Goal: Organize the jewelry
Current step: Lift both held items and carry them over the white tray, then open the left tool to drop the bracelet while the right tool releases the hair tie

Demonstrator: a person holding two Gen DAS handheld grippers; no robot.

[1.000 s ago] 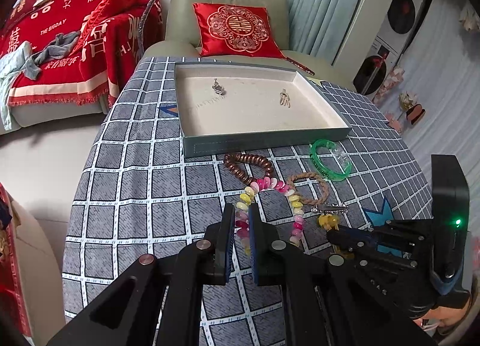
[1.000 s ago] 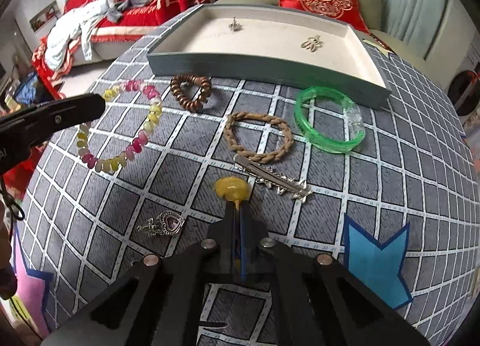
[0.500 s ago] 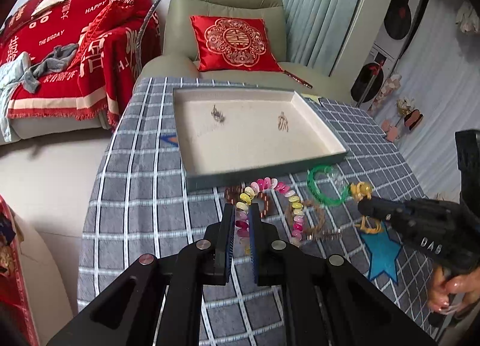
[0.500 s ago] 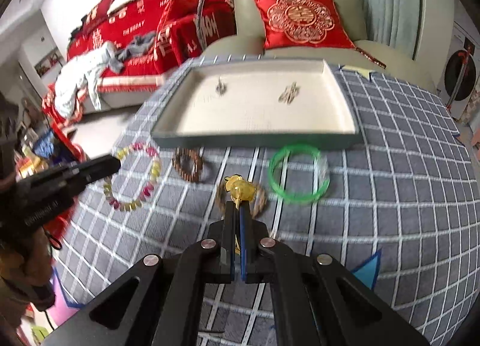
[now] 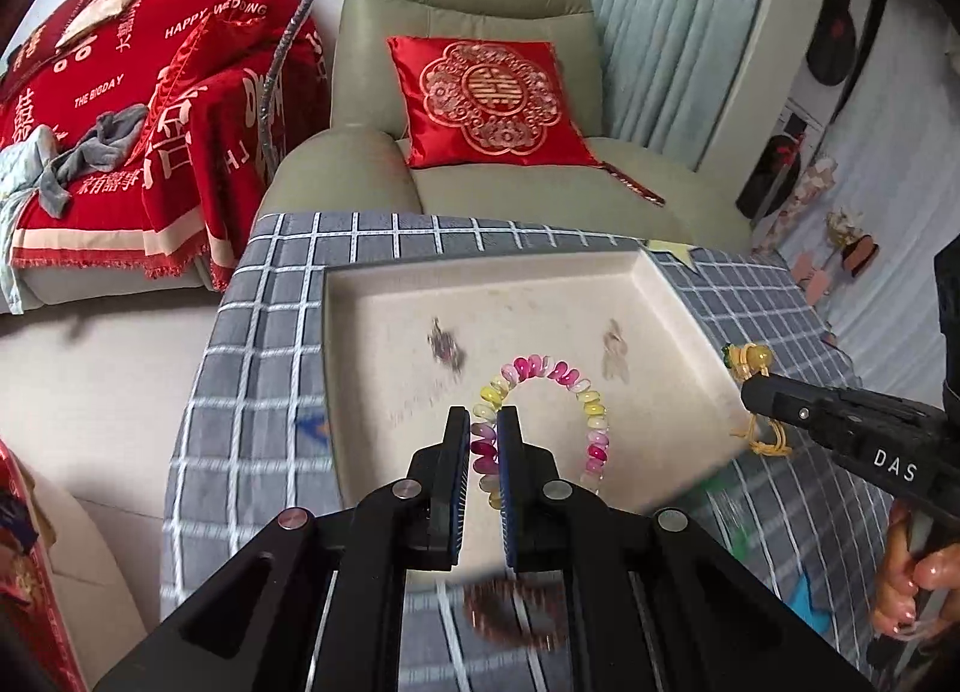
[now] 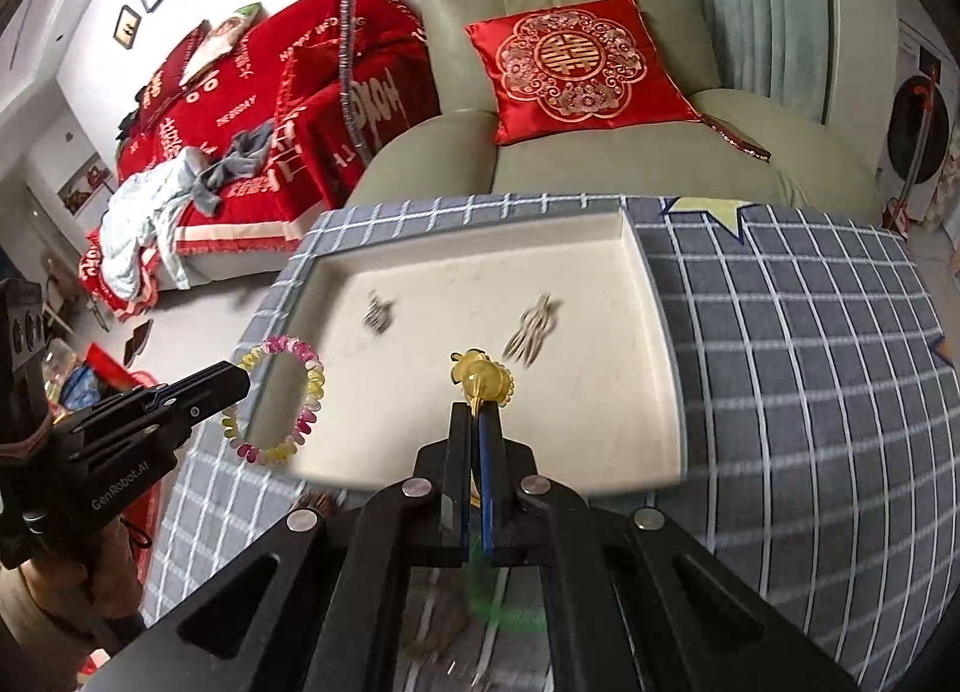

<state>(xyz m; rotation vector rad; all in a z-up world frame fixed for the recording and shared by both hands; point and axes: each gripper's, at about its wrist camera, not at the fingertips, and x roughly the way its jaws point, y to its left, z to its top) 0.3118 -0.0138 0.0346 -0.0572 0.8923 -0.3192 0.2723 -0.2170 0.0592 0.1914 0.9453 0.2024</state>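
My left gripper [image 5: 482, 422] is shut on a pink and yellow bead bracelet [image 5: 591, 410] and holds it in the air over the near part of the cream tray [image 5: 372, 344]. My right gripper [image 6: 477, 413] is shut on a yellow bead pendant [image 6: 483, 377] with a yellow cord, held over the tray [image 6: 654, 356]. Two small metal pieces, one [image 6: 378, 315] on the left and one [image 6: 531, 326] on the right, lie in the tray. The left gripper with the bracelet [image 6: 303, 371] shows at the tray's left edge in the right wrist view.
A brown bead bracelet [image 5: 516, 611] and a green bangle [image 6: 507, 611] lie blurred on the grey checked tablecloth [image 6: 810, 344] near the tray's front. A green armchair with a red cushion [image 5: 489, 98] stands behind the table. A red-covered sofa [image 5: 120, 110] is at the left.
Both grippers have lifted off the tablecloth and moved forward, carrying the bead bracelet and the yellow pendant from the table to above the tray.
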